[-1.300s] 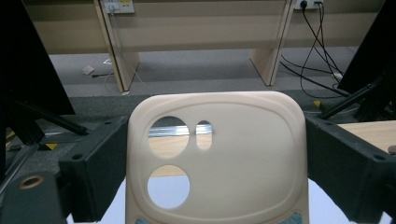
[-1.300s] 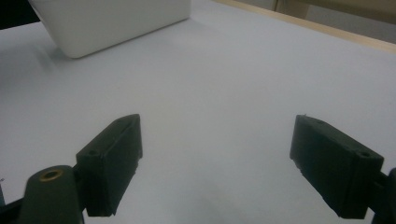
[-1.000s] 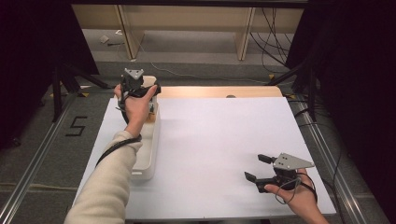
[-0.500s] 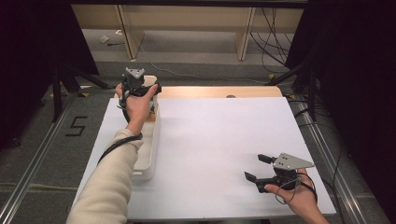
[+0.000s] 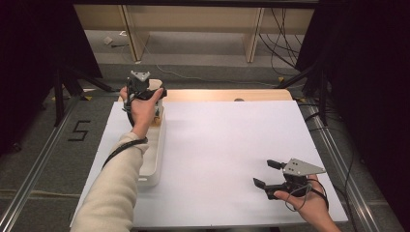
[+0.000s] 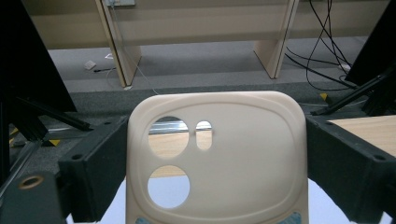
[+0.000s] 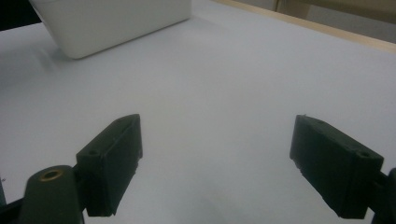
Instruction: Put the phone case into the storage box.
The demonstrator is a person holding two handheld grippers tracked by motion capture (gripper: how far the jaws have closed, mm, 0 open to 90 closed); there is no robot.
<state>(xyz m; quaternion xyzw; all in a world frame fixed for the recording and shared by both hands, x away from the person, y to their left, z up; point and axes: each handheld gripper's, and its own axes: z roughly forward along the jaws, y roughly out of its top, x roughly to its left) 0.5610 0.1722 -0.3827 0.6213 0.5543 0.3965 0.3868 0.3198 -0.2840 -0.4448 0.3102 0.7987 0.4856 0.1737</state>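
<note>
Nearest, at about five o'clock on the white counter [image 5: 227, 159] in the high view, the right tongs [image 5: 263, 174] sit low in the person's right hand [image 5: 309, 205], pointing toward nine o'clock. Their jaws stand wide apart with nothing between them; the right gripper view shows bare white surface in the gap and the corner of a white tub [image 7: 116, 23] at eleven o'clock, well apart from the jaws.

Farther off, at about ten o'clock on the counter, that long white tub [image 5: 154, 150] lies along the left edge. Over its far end the left hand [image 5: 142, 108] holds the left tongs [image 5: 145, 89]. In the left gripper view these tongs are clamped on a cream plastic plate [image 6: 217, 158] with rounded corners, two round holes and one small slot; it stands upright between the two black jaws, which press on its side edges.

Beyond the counter's far edge lie grey floor, wooden table legs [image 6: 116, 44] and black cables [image 6: 322, 28].
</note>
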